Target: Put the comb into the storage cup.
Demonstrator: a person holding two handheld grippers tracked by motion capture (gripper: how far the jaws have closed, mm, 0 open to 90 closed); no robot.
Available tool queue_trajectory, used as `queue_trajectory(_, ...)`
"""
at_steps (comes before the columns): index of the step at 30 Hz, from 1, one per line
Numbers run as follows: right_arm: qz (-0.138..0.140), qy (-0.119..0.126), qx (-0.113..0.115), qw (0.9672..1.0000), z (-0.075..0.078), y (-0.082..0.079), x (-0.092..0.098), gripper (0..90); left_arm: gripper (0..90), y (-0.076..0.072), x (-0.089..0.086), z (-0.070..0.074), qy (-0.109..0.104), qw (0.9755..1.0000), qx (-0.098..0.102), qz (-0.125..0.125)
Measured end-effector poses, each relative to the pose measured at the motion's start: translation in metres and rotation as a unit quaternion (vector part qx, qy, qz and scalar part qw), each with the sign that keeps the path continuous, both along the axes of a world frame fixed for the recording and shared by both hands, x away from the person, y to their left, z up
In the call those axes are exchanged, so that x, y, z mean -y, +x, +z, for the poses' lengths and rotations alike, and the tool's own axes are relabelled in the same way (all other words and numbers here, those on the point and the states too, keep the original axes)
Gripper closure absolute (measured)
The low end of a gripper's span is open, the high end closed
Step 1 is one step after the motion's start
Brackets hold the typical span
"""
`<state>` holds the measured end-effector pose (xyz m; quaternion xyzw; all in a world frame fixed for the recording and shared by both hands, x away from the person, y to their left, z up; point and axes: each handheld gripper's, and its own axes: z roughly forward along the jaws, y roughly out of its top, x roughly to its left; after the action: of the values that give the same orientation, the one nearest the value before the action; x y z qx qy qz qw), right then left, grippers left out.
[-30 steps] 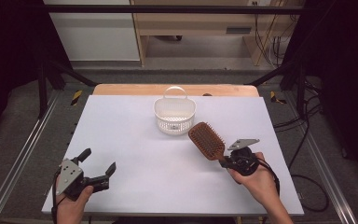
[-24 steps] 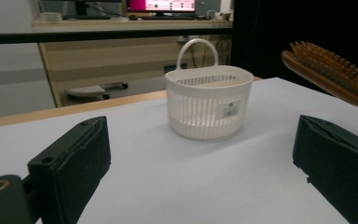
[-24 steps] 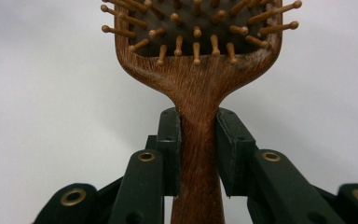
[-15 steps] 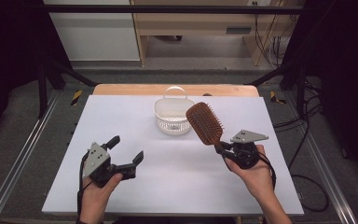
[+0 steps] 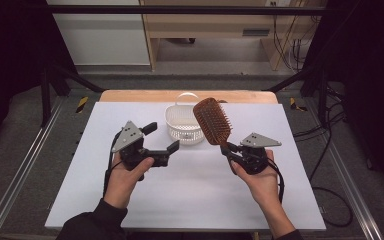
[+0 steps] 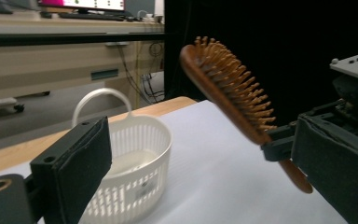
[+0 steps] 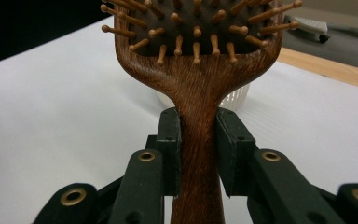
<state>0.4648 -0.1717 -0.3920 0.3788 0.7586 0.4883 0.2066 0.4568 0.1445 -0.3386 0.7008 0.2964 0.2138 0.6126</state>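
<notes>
Wooden handle clamped between 2 black fingers (image 7: 172,140): the right gripper (image 5: 228,149) holds a brown paddle hairbrush (image 5: 212,120) by its neck, pads pressing on both sides of the grain. The brush stands raised above the table (image 5: 190,200), head tilted up and away toward the left, its peg bristles facing the person. In the left gripper view the hairbrush (image 6: 233,98) slants across the frame, handle end lowest. The left gripper (image 5: 161,137) hangs in the air beside it, fingers (image 6: 74,168) spread wide apart with nothing between them. Just beyond both grippers sits a white plastic basket (image 5: 182,125) with slotted walls and an upright loop handle, resting near the table's far edge. White sheeting covers the table, with a strip of bare wood showing along the far side.
</notes>
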Motion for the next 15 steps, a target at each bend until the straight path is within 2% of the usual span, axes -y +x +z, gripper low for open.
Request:
queue_trajectory(4, 0.006, -0.005, 0.018, 0.9998, -0.002, -0.007, -0.004, 73.0, 4.7, -0.004, 0.019, 0.006, 0.01, 0.9999, 0.006, -0.002)
queue_trajectory(7, 0.026, 0.019, 0.035, 0.9989, -0.004, -0.012, -0.007, 72.9, 4.2, -0.008, 0.028, 0.005, 0.012, 0.9998, 0.008, 0.011)
queue_trajectory(9, 0.029, 0.015, 0.045, 0.9984, -0.004, -0.016, -0.011, 73.0, 4.4, -0.009, 0.031, 0.005, 0.001, 0.9999, 0.003, 0.011)
queue_trajectory(11, 0.037, 0.021, 0.057, 0.9975, -0.002, -0.02, -0.014, 72.9, 4.5, -0.009, 0.034, 0.007, -0.023, 0.9996, -0.011, 0.007)
queue_trajectory(15, 0.045, 0.013, 0.082, 0.9955, 0.001, -0.027, -0.022, 72.9, 4.8, -0.005, 0.037, 0.01, -0.041, 0.999, -0.018, 0.01)
